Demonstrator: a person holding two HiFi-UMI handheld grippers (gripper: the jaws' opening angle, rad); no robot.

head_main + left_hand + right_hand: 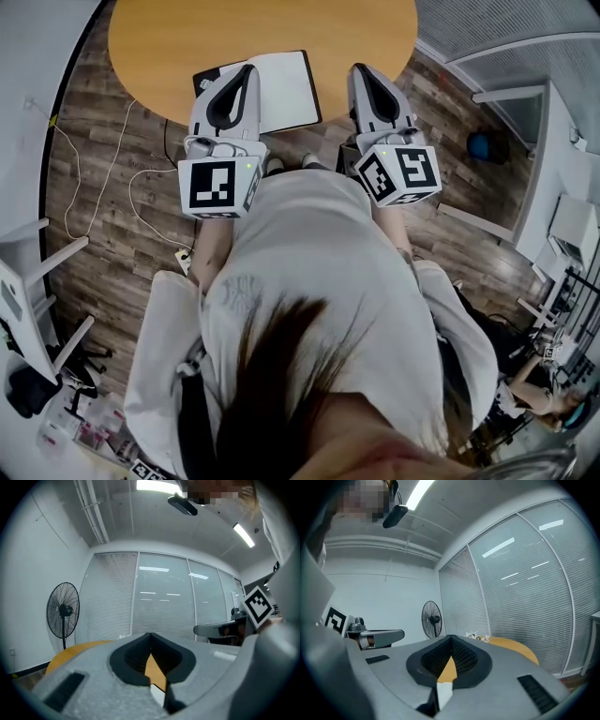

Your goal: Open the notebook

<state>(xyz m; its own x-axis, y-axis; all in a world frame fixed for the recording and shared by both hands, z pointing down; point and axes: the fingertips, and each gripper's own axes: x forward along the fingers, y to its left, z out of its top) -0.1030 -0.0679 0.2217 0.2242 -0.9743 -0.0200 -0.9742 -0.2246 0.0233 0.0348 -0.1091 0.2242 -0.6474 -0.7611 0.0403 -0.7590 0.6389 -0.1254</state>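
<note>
Here, setting: a person in a light shirt [319,281] stands at a round wooden table [169,37] on a dark plank floor [103,187], with a gripper in each hand.
Notebook: the notebook [281,89] lies flat at the table's near edge. A white face is up, with a dark border along its near and right sides. From above I cannot tell whether it is open or closed.
Left gripper: the left gripper [247,73] points level over the notebook's left part. Its own view shows the two jaws met at the tips with nothing between them. Whether it touches the notebook cannot be told.
Right gripper: the right gripper [360,71] points level just beside the notebook's right edge, over the table's rim. Its jaws are also closed tip to tip and hold nothing.
Marker cubes: the left cube [217,186] and the right cube [398,174] sit at the rear of the grippers, close to the person's body.
Through the jaws: both gripper views show the orange table top and a white sliver in the hollow behind the closed tips.
Background: a standing fan [63,612] beside glass walls with lowered blinds [161,597].
Floor: a white cable [112,159] trails to the left of the table.
</note>
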